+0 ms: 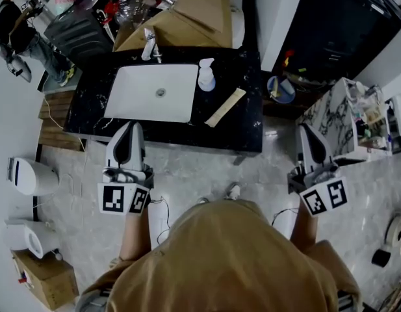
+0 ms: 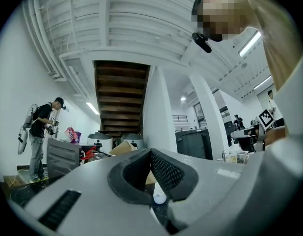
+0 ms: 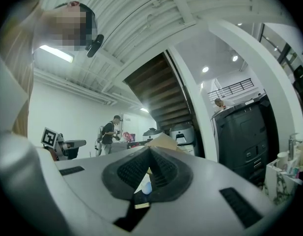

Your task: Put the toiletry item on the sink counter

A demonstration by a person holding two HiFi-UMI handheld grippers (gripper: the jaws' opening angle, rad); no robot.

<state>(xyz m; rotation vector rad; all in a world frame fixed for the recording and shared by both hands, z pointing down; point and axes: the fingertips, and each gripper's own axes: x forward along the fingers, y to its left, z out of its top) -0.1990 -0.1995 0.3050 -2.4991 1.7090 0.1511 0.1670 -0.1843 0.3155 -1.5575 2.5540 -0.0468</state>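
Observation:
A white pump bottle [image 1: 206,75] stands on the black marble sink counter [image 1: 249,132], just right of the white basin [image 1: 138,96]. A long flat tan pack [image 1: 226,107] lies on the counter in front of the bottle. My left gripper [image 1: 130,129] hangs before the counter's front edge, level with the basin, its jaws shut with nothing in them. My right gripper [image 1: 307,131] is held off the counter's right end, also shut and holding nothing. In the left gripper view the left gripper [image 2: 151,152] has its jaws pressed together, and in the right gripper view the right gripper [image 3: 150,149] does too.
A faucet [image 1: 150,46] stands behind the basin, with cardboard boxes [image 1: 194,12] beyond it. A blue bowl [image 1: 280,88] and a marbled shelf unit [image 1: 353,119] are to the right. White appliances [image 1: 31,176] sit on the floor at left. Another person [image 1: 18,31] stands far left.

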